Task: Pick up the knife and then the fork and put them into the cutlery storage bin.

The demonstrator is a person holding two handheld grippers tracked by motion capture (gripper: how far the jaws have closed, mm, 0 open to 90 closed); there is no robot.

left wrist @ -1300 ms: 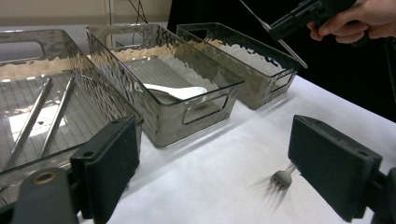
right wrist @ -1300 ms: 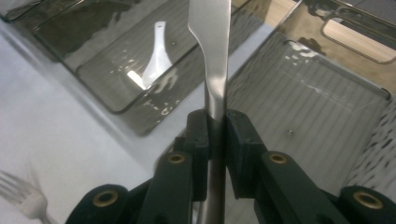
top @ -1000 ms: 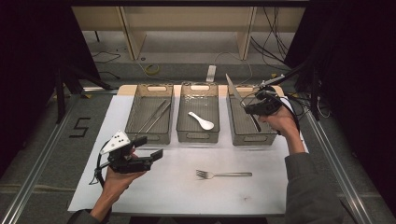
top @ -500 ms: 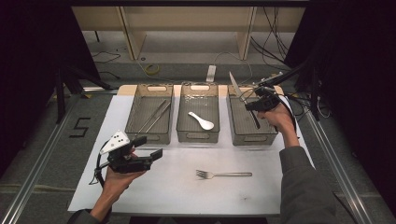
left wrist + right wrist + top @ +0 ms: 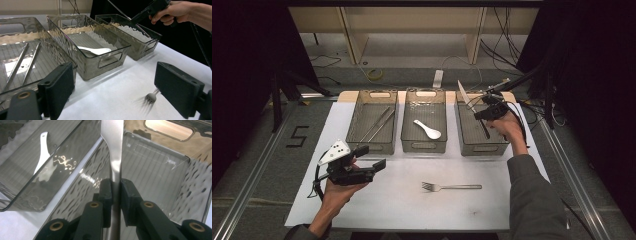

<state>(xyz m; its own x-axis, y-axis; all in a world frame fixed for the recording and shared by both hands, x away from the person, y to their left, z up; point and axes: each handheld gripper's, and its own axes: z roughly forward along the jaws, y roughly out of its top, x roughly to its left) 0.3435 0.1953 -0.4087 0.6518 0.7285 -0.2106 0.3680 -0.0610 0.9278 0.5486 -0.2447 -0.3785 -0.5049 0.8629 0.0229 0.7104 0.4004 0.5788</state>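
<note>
The right hand-held gripper [image 5: 115,188] is clenched on a knife [image 5: 113,150], holding it above the right tray [image 5: 472,142]; the left hand-held gripper [image 5: 120,92] is released, over the bench [image 5: 402,200] near a fork [image 5: 452,187].

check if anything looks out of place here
Only the fork: it lies loose on the white mat, outside the three bins. The right gripper holds a knife above the right bin.
</note>
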